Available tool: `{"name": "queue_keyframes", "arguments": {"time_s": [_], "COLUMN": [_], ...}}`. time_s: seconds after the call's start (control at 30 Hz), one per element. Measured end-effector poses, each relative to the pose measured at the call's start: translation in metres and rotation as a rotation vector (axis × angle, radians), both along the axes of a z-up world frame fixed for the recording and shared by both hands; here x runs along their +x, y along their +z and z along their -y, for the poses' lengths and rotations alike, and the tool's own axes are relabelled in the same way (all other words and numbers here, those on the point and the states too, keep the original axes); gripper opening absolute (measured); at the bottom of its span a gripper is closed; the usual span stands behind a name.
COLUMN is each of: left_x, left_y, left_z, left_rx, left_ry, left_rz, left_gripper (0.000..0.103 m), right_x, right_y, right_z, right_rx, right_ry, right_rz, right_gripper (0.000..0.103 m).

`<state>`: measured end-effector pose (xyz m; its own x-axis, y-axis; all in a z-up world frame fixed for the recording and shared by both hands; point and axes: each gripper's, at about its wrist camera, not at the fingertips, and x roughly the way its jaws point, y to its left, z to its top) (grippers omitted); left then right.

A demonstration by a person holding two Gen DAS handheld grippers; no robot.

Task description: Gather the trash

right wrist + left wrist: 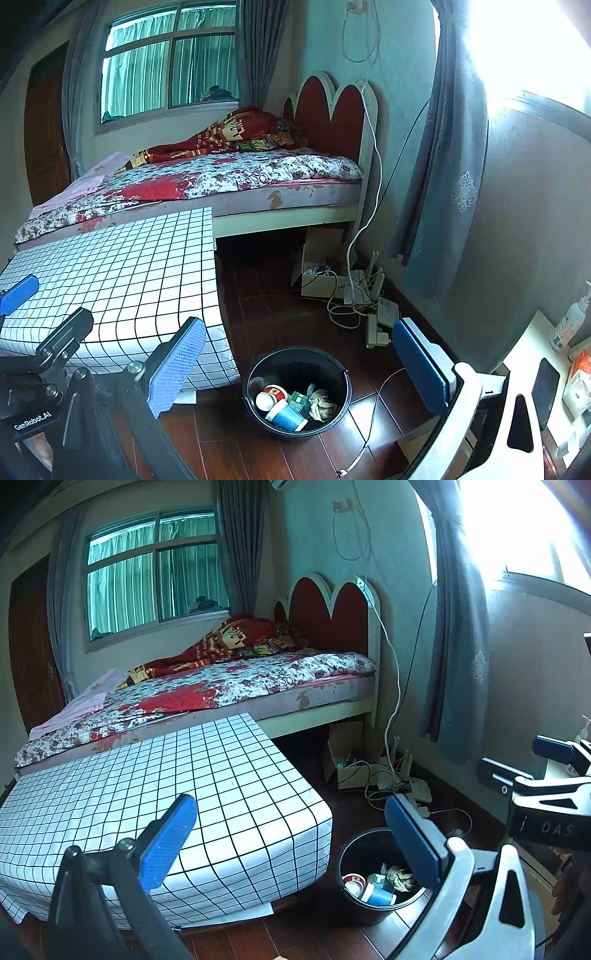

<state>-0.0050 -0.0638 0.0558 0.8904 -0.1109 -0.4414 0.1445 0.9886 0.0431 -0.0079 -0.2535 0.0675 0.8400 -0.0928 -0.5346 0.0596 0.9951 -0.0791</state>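
Observation:
A black bin (349, 853) (255, 373) stands on the dark wood floor beside a table with a checked white cloth (184, 775) (129, 266). In the bin lie a blue paper cup (286, 417), a red and white cup (271, 397), a green carton (299, 402) and crumpled paper (323, 404). My left gripper (291, 845) is open and empty, held above the table corner and the bin. My right gripper (299, 369) is open and empty above the bin. The right gripper also shows at the right edge of the left wrist view (546, 771).
A bed (221, 679) with a red headboard stands behind the table. A cardboard box (321, 266), cables and a router (384, 314) lie on the floor by the wall. A side table (546, 354) at right holds a bottle and a phone.

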Motion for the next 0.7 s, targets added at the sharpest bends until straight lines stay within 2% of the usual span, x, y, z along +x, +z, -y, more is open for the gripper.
{"name": "queue_keyframes", "arguments": {"time_s": [0.7], "left_x": [-0.0024], "left_y": [-0.0054], "left_z": [0.0034], "left_rx": [0.008], "left_ry": [-0.018], "left_rz": [-0.005], "left_gripper": [0.102], "right_x": [-0.0016], "right_y": [-0.0060], "right_z": [0.0021], "right_rx": [0.002], "right_ry": [-0.001], "right_rz": [-0.012], "right_gripper": [0.102]}}
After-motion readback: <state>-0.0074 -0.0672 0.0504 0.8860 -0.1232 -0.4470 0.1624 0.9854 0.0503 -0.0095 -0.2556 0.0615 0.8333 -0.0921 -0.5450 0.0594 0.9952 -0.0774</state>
